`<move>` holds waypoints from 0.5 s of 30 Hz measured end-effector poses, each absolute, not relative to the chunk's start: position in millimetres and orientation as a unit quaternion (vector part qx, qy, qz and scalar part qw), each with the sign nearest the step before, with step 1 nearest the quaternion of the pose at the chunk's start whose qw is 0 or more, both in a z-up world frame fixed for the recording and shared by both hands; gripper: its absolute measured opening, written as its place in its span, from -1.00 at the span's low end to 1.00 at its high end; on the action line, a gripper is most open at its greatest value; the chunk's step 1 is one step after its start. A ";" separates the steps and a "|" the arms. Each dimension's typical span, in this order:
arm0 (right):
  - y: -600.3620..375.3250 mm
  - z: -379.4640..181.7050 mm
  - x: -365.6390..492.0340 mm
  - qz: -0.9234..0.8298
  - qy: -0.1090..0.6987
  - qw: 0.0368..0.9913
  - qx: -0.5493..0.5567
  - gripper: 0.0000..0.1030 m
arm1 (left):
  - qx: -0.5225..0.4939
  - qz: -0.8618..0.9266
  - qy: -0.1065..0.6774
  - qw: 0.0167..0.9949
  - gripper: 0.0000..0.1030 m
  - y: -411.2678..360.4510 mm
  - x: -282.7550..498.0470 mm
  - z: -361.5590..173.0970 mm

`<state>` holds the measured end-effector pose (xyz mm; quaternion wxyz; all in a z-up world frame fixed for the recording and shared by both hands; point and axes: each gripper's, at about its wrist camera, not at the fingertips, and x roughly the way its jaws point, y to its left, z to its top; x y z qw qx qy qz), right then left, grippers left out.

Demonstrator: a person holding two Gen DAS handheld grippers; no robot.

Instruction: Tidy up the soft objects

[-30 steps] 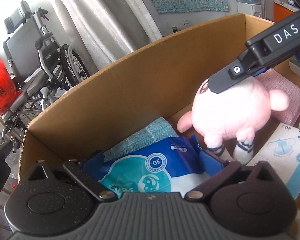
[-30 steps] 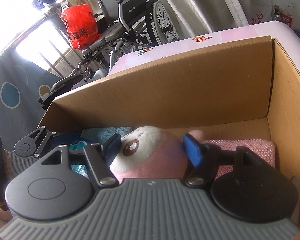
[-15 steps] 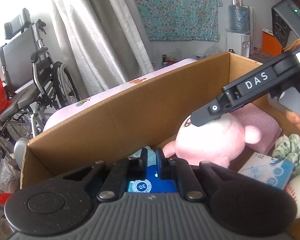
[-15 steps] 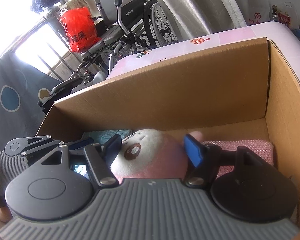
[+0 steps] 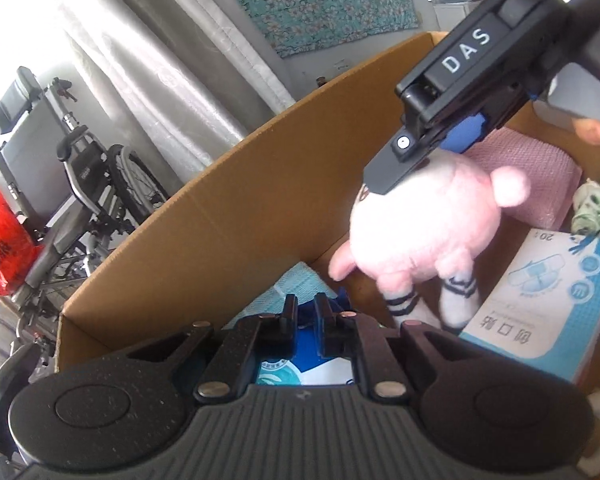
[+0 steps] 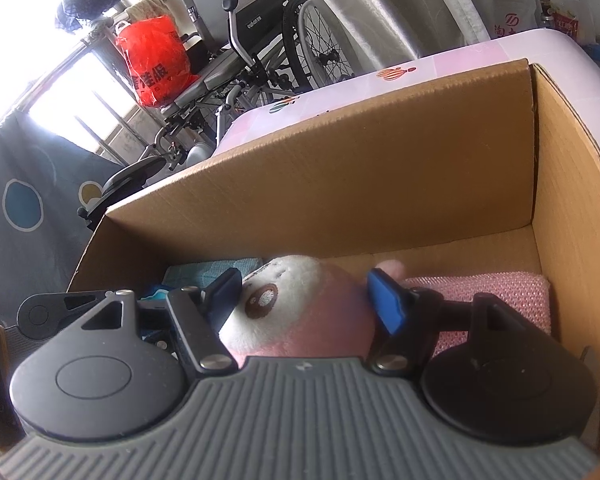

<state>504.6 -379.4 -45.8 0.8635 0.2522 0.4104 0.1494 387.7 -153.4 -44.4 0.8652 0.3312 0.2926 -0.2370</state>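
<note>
A pink plush toy [image 5: 428,224] hangs inside the cardboard box [image 5: 228,216], with its striped legs down. My right gripper [image 6: 304,300] is shut on its head, the blue pads [image 6: 384,300] pressing both sides. Seen from the left wrist, that gripper [image 5: 440,148] comes in from the upper right, held by a hand. My left gripper [image 5: 306,310] is low at the box's left end, shut, with a fold of the blue wipes packet [image 5: 292,360] between its tips. A teal cloth [image 5: 296,284] lies beyond the packet.
A pink knitted cloth [image 6: 500,288] lies at the box's right end. Near it are a white-and-blue plaster box [image 5: 540,300] and a green-and-white fabric bundle [image 5: 596,208]. Beyond the box wall [image 6: 340,168] stand a wheelchair [image 6: 252,40] and a red bag [image 6: 156,60].
My left gripper went from wide open around the blue packet to shut, and it rolled a little. The right gripper kept its hold on the plush toy and stayed put.
</note>
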 end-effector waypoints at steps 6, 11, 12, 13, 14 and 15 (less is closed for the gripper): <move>-377.7 -44.5 504.8 0.151 0.409 0.867 0.242 0.33 | 0.314 -0.148 0.315 0.883 -0.84 -138.2 405.0 -41.1; -375.4 -43.3 503.4 0.153 0.410 0.868 0.235 0.35 | 0.272 -0.244 0.285 0.886 -0.47 -137.0 389.9 -26.4; -375.8 -43.0 503.6 0.153 0.410 0.868 0.235 0.35 | 0.280 -0.260 0.283 0.880 -0.38 -139.9 386.7 -27.6; -375.9 -43.5 503.4 0.152 0.411 0.867 0.238 0.35 | 0.291 -0.268 0.285 0.873 -0.37 -143.2 385.2 -30.9; -376.4 -44.3 504.1 0.152 0.412 0.865 0.242 0.36 | 0.303 -0.276 0.285 0.867 -0.37 -146.0 383.4 -33.4; -376.4 -44.5 504.7 0.152 0.413 0.864 0.244 0.36 | 0.311 -0.286 0.287 0.860 -0.30 -148.8 381.6 -36.8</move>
